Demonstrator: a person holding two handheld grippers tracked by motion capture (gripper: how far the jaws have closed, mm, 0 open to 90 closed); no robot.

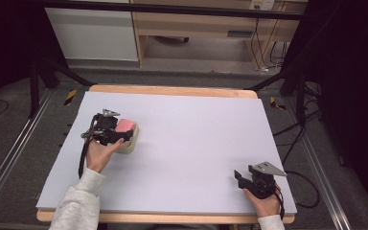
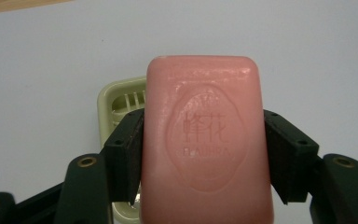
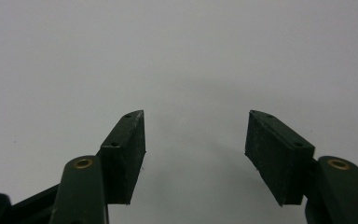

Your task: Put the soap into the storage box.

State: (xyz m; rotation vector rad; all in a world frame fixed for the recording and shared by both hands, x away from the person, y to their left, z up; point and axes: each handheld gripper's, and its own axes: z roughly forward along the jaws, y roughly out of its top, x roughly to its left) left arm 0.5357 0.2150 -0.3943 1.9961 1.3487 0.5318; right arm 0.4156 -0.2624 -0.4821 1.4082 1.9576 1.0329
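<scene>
A pink soap bar (image 2: 207, 140) is clamped between the jaws of the left gripper (image 1: 117, 129), w/ both pads pressed on its long sides; embossed lettering is seen on its upper face. Directly beneath it, a pale green soap dish (image 2: 121, 100) w/ a slotted floor is seen, set near the left edge of the worktop (image 1: 196, 124), approx. midway between front and back edges. In the high view, the bar is held just above or at the dish; contact btwn the two cannot be told. The right gripper (image 3: 196, 140) is rested at the front right corner of the worktop, jaws apart, nothing btwn them, pointed at bare white surface. Risks, as judged: soap is slick, so the bar could be squeezed out sideways if grip is tightened, or slid from the pads if loosened early. If released off-centre, one end could be caught on the dish rim and the bar left tilted or tipped onto the worktop. The dish is light and unheld, so it could be nudged or dragged by the jaws on lowering or withdrawal, esp. w/ the right gripper well apart and no bracing given.
</scene>
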